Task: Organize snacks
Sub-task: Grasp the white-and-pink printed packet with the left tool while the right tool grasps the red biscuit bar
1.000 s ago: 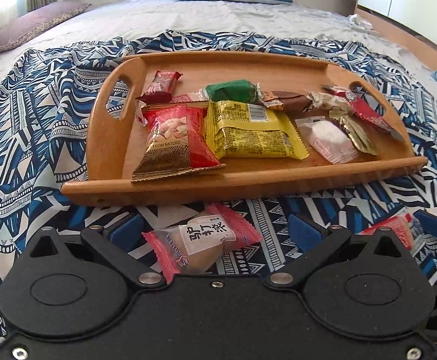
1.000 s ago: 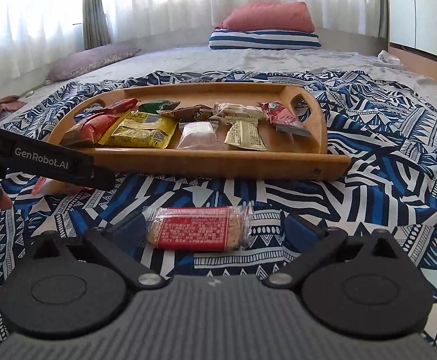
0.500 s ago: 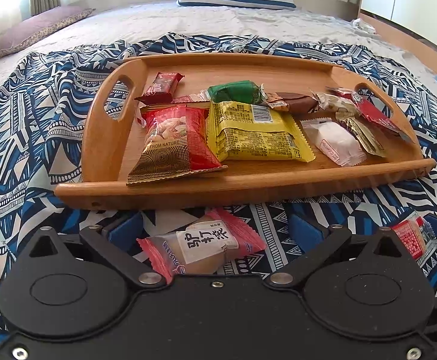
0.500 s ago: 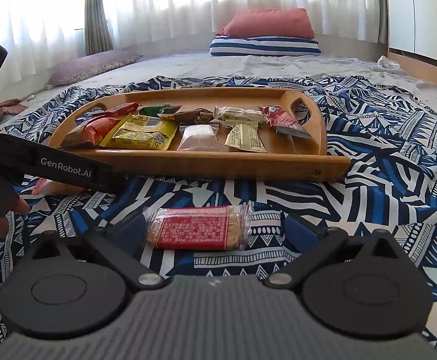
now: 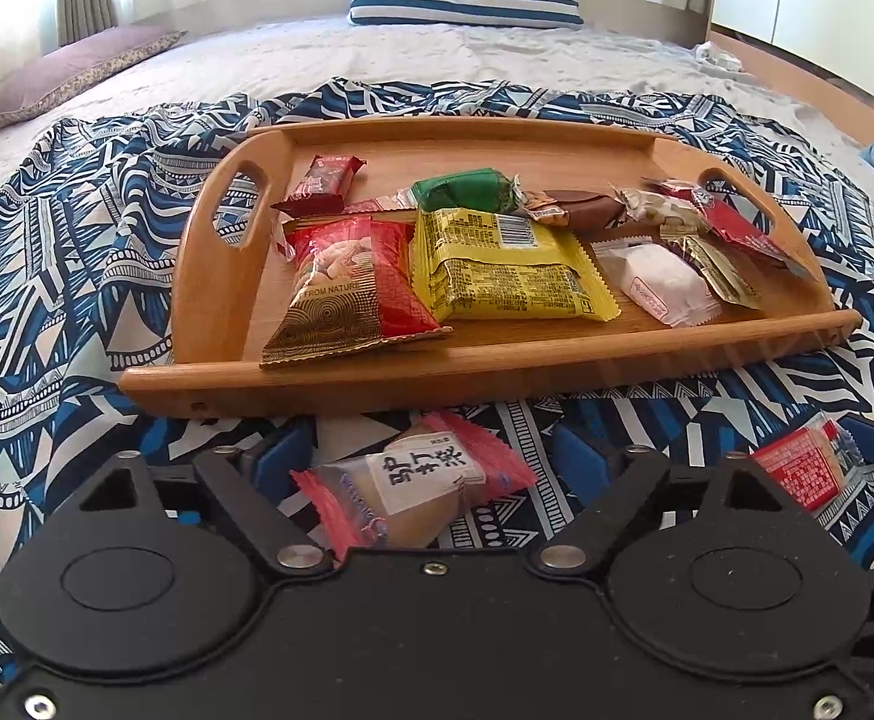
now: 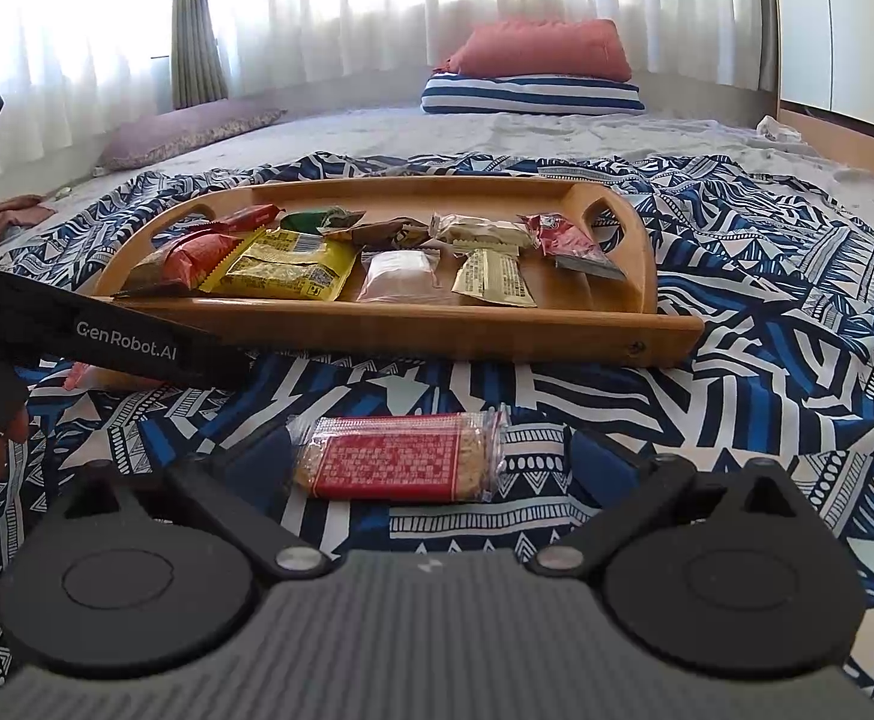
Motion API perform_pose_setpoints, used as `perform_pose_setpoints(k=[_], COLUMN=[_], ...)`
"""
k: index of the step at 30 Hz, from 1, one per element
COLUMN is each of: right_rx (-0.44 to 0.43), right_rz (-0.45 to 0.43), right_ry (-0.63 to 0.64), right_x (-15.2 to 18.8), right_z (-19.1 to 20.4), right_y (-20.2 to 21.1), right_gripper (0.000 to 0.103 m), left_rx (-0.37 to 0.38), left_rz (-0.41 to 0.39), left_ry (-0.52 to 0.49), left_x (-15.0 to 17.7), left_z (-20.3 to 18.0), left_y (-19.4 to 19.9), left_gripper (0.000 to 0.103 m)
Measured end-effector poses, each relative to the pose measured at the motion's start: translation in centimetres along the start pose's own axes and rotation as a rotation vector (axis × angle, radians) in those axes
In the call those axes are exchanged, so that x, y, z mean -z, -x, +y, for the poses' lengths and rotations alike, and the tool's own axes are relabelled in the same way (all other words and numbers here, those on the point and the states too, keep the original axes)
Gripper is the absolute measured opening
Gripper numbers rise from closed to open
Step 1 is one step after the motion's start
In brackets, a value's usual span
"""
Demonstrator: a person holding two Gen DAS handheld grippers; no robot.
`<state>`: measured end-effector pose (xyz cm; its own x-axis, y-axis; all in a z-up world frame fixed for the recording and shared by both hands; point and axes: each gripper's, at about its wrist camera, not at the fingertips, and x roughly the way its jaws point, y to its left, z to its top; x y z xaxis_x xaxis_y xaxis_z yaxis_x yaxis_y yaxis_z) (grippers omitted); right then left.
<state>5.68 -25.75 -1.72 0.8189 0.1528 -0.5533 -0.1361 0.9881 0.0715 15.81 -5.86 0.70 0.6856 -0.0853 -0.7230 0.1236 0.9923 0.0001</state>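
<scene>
A pink-ended clear wrapper with a pale brown sweet and a white label of black characters point(image 5: 419, 489) lies on the blue-and-white patterned blanket point(image 5: 59, 276) on the bed, just in front of the wooden tray's near edge. The left gripper point(image 5: 422, 456) has it between its blue-padded fingers point(image 5: 281, 459); these have just been closing, yet a gap shows on each side and the pads do not press it. The packet's near end is hidden behind the gripper's black body.

A clear-wrapped biscuit bar with a red printed label point(image 6: 398, 457) lies flat on the blanket near the tray's near edge. The right gripper point(image 6: 431, 459) stands wide around it, fingers point(image 6: 593, 456) apart from both ends, holding nothing. In the left view this bar is half cut off by a finger.

The oval wooden tray with cut-out handles point(image 5: 371, 378) holds a red-and-gold nut packet point(image 5: 347, 288) at its left, a yellow packet with a barcode point(image 5: 509, 270) beside it, a white-wrapped sweet point(image 5: 659, 288), a green-wrapped sweet point(image 5: 464, 189), a small dark red packet point(image 5: 326, 180) and several overlapping wrappers at the right end that are hard to tell apart.
</scene>
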Motion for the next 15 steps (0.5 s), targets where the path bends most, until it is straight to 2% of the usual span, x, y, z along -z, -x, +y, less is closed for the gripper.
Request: perform_pose_setpoints(k=[6, 15], right_rx=[0.006, 0.012], right_rz=[-0.011, -0.021], right_ry=[0.020, 0.038], right_x=[0.1, 0.2], right_z=[0.3, 0.6], right_y=[0.1, 0.3], right_gripper=[0.099, 0.095], left_rx=[0.012, 0.029], left_rz=[-0.009, -0.010], left_ry=[-0.006, -0.010], left_x=[0.3, 1.1], left_z=[0.3, 0.2], left_y=[0.9, 2.1], left_gripper=[0.070, 0.067])
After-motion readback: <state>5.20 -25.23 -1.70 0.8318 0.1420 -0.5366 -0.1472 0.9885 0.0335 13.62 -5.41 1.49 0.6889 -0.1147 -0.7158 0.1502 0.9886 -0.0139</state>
